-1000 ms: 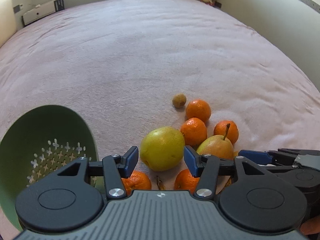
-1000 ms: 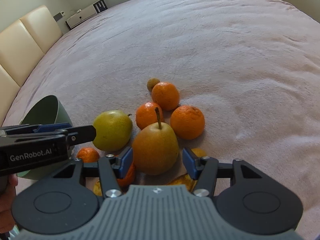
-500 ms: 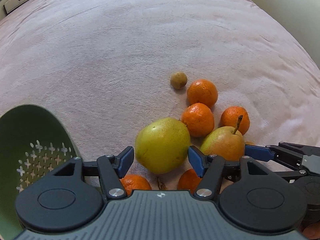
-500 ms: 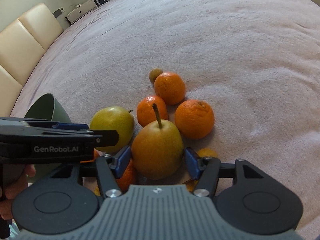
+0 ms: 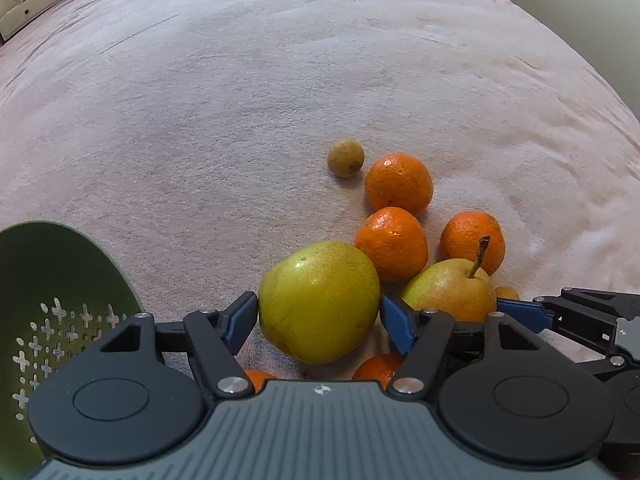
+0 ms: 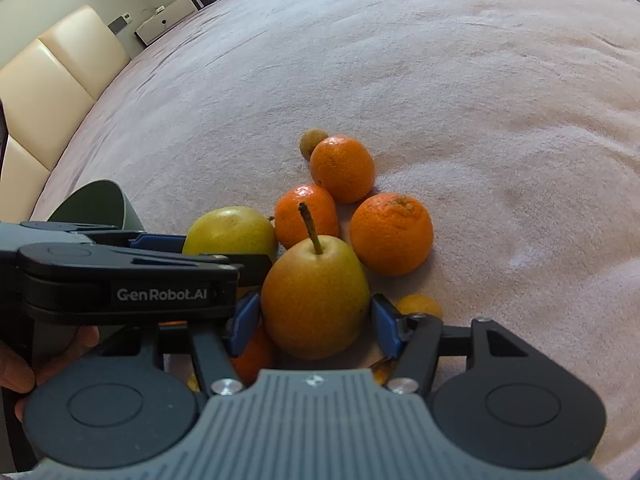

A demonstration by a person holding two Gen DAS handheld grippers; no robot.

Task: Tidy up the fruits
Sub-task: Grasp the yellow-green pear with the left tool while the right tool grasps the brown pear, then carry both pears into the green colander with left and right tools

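- The left gripper [image 5: 319, 316] is down over the green pear [image 5: 319, 301], its jaws opening, and the pear sits between them on the pink cloth [image 5: 240, 100].
- The right gripper [image 6: 315, 322] is spread around the stemmed pear [image 6: 315, 296]; I cannot tell if its pads touch.
- Three oranges [image 6: 391, 233] lie just behind the pears.
- A green colander [image 5: 52, 300] lies at the left.

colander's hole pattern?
Small cross-shaped and oval cutouts in the dark green colander; clearest in the left wrist view.
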